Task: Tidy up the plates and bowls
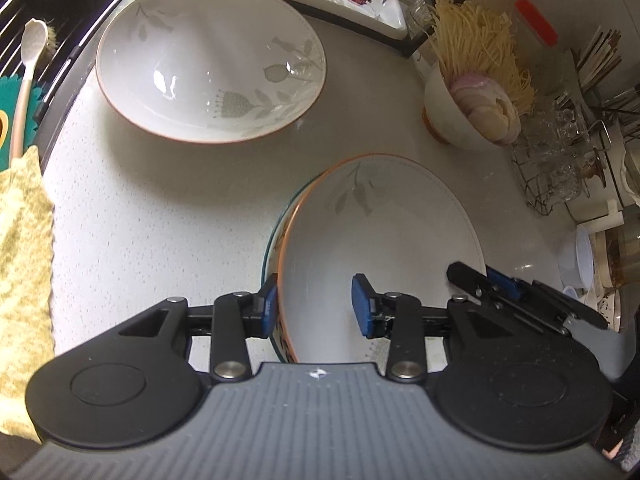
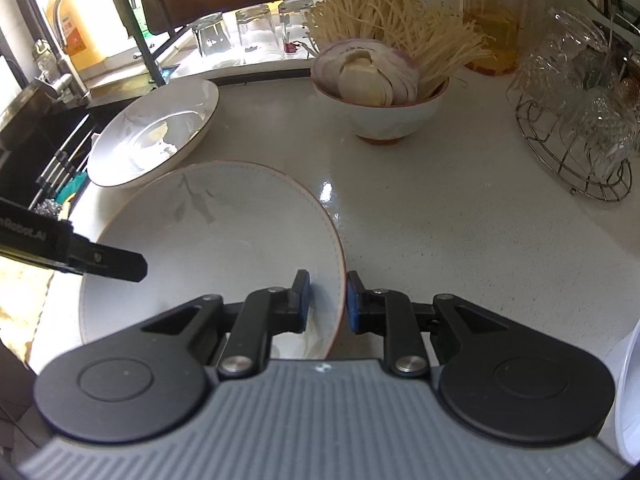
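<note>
A white bowl with grey leaf print and an orange rim (image 1: 384, 232) sits on the counter on top of a teal-rimmed dish (image 1: 269, 248). My left gripper (image 1: 314, 304) is open, its blue pads either side of that bowl's near left rim without touching. My right gripper (image 2: 327, 300) straddles the same bowl's (image 2: 216, 240) right rim, pads close to it but with gaps showing. The right gripper also shows in the left wrist view (image 1: 496, 280). A second matching bowl (image 1: 208, 60) stands empty farther back, also in the right wrist view (image 2: 156, 132).
A small bowl of sliced onion and enoki mushrooms (image 2: 384, 96) stands behind. A wire rack of glasses (image 2: 580, 128) is at right. Upturned glasses on a tray (image 2: 248, 36), a sink rack (image 1: 60, 20), a spoon (image 1: 28, 60) and a yellow cloth (image 1: 24, 260) lie at left.
</note>
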`<state>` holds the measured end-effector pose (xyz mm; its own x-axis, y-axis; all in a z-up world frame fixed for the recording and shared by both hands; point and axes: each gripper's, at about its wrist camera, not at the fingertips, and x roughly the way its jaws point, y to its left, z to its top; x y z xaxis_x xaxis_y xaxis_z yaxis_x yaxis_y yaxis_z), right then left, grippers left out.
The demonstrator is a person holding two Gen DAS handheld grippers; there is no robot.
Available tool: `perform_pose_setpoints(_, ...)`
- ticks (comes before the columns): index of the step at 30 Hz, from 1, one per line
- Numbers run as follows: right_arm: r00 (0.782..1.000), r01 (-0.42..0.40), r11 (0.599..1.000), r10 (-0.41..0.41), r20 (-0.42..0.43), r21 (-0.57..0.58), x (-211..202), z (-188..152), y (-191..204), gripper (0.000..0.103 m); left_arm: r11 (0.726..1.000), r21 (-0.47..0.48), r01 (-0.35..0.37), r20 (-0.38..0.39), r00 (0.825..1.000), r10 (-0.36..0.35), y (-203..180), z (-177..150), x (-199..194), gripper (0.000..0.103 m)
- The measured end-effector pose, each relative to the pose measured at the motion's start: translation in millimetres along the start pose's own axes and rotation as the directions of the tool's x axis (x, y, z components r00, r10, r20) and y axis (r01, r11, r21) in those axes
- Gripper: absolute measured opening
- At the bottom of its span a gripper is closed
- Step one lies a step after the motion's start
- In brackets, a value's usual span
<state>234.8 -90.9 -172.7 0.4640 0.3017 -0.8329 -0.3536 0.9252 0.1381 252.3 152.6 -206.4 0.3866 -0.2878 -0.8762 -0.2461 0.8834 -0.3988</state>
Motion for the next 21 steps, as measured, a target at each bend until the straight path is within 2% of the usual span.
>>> perform_pose_setpoints(7, 1.0, 0.015, 0.999, -0.015, 0.004, -0.044, 2.6, 3.3, 1.6, 0.024, 1.0, 0.005, 0.025, -0.052, 0.998, -0.025, -2.2, -9.0, -7.7, 0.045)
perform_pose_setpoints(14, 1.0, 0.026, 0.996, -0.024, 0.016, -0.085, 1.7, 2.1, 8.0, 0.023, 1.0, 0.027, -0.003, -0.083, 0.997, 0.005, -7.3, -21.3, -20.0, 0.05)
perform_pose_setpoints(18, 0.999, 0.032, 0.996, -0.03, 0.018, -0.085, 1.9, 1.7, 8.9, 0.023, 0.999, 0.021, 0.024, -0.072, 0.997, -0.023, -5.5, -28.8, -31.2, 0.05)
perform_pose_setpoints(21, 0.999, 0.029, 0.996, -0.027, 0.022, -0.082, 1.1, 0.7, 8.0, 0.023, 1.0, 0.016, 0.009, -0.045, 0.999, -0.008, -5.1, -32.5, -39.3, 0.05)
